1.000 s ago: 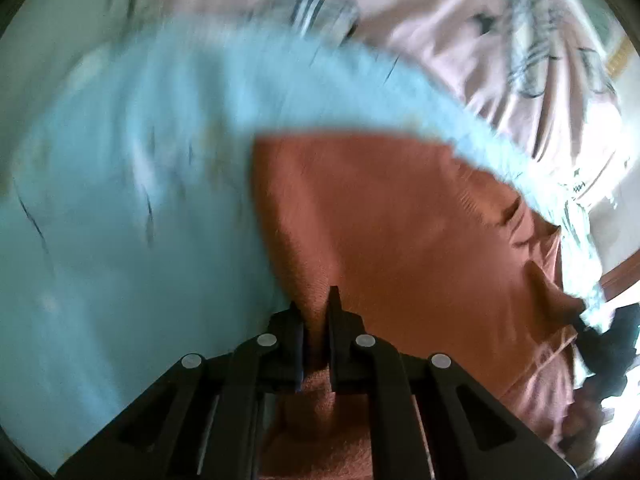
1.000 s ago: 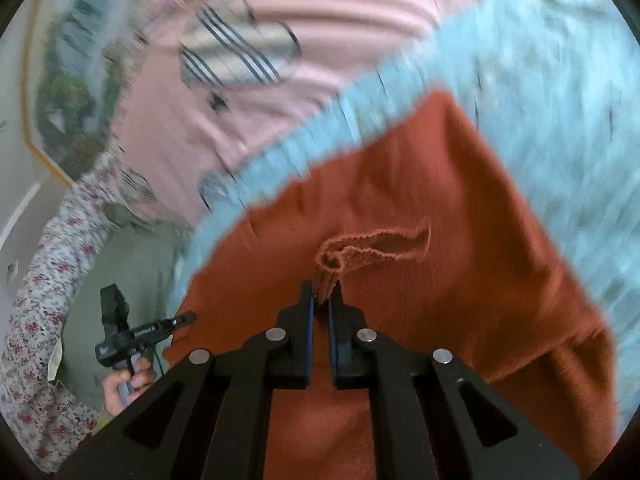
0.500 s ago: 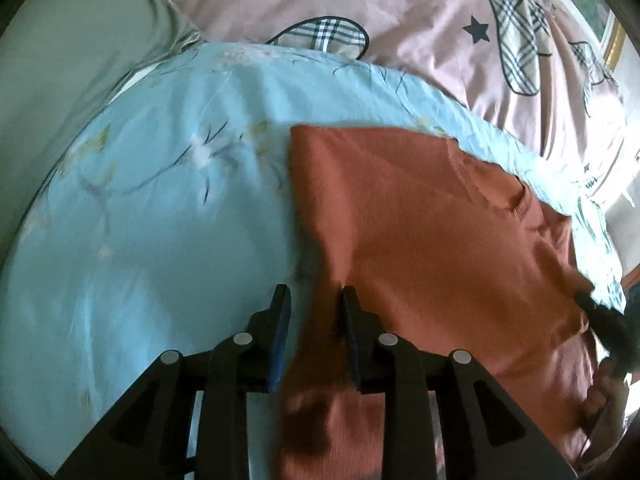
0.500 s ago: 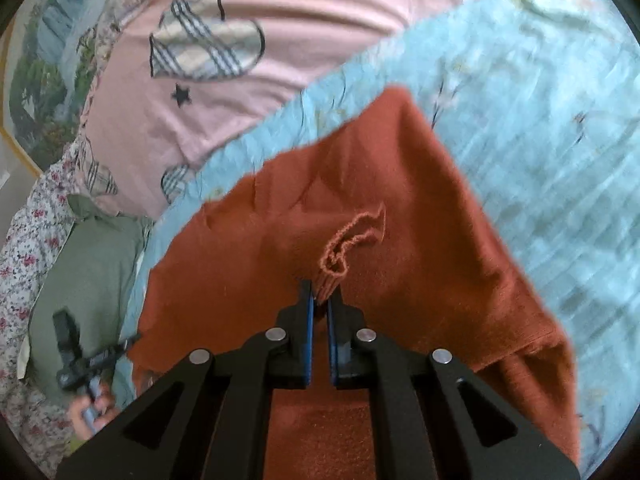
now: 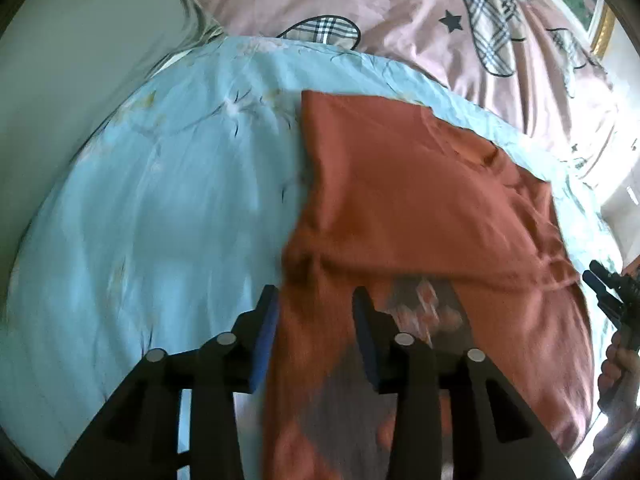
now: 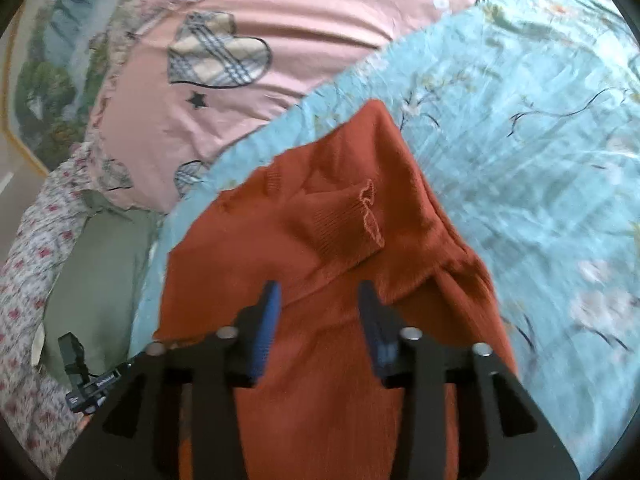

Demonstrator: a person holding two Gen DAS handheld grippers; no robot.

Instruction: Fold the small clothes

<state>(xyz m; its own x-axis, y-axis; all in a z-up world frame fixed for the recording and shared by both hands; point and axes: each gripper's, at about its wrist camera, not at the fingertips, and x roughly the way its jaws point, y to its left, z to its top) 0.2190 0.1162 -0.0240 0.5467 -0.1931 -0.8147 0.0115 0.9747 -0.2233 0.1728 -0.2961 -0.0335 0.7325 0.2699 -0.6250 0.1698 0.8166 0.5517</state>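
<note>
A rust-orange knit sweater (image 5: 420,200) lies on a light blue floral sheet (image 5: 160,220). My left gripper (image 5: 316,320) is open, its jaws straddling the sweater's left edge, holding nothing. In the right wrist view the sweater (image 6: 320,240) has a sleeve folded across its body, with the ribbed cuff (image 6: 370,216) lying on top. My right gripper (image 6: 318,320) is open just above the sweater, holding nothing. The right gripper also shows at the right edge of the left wrist view (image 5: 612,288).
A pink duvet with plaid hearts (image 5: 440,20) lies beyond the sheet, also in the right wrist view (image 6: 240,60). A green garment (image 6: 100,272) and a floral cloth (image 6: 36,240) lie to the left. A framed picture (image 6: 52,80) hangs behind.
Both grippers have opened and let go of the sweater. The right gripper released the sleeve cuff, which now lies folded on the body. Both grippers have drawn back slightly.
</note>
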